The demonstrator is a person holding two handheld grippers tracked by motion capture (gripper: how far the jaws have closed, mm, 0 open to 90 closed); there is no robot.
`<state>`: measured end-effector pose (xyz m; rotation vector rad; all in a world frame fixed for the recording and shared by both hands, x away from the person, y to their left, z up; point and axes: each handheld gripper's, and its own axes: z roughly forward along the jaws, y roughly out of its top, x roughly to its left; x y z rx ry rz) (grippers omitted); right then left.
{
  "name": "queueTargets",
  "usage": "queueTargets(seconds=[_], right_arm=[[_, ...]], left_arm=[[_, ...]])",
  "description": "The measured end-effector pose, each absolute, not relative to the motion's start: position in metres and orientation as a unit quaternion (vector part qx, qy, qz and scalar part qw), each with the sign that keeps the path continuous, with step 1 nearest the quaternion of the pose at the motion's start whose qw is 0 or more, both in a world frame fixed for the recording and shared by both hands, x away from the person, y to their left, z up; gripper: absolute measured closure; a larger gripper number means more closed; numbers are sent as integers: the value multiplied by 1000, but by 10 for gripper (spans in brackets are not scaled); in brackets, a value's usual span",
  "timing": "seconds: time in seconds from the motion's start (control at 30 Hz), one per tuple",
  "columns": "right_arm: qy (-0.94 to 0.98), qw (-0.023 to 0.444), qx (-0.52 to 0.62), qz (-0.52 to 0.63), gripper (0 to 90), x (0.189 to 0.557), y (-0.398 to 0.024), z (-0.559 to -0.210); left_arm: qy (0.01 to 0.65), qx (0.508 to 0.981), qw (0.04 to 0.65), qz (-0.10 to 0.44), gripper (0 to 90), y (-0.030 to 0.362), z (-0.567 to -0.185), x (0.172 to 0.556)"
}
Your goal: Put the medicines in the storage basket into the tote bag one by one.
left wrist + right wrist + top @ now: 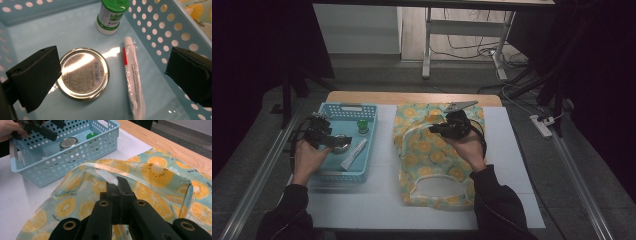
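A fruit-print bag lies flat on the white mat, its clear-trimmed opening toward the basket in the right gripper view. My right gripper is shut on the bag's clear rim and lifts it a little; from above, that right gripper sits over the bag's upper part. A light blue basket holds a round metal tin, a white tube and a green-capped bottle. My left gripper hangs open over the tin and the tube, touching neither; in the high view the left gripper is inside the basket.
The white mat covers a wooden table whose far edge shows beyond it. Metal rails run along both sides. A desk frame and cables stand on the floor farther back.
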<state>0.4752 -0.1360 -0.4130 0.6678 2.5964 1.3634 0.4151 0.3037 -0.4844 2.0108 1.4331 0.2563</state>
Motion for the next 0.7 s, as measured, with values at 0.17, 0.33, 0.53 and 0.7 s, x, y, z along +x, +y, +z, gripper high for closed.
queueTargets(seconds=[0.17, 0.33, 0.53, 0.7], right_arm=[[862, 66, 221, 451, 896, 475, -135, -413], [862, 67, 221, 451, 896, 474, -135, -413], [861, 67, 221, 454, 896, 474, -137, -411], [863, 66, 220, 451, 896, 474, -136, -413]], left_arm=[[549, 770, 309, 98, 0, 302, -489, 426], [555, 778, 277, 98, 0, 297, -497, 435], [569, 779, 250, 83, 0, 298, -507, 440], [586, 776, 227, 54, 0, 302, -515, 444]])
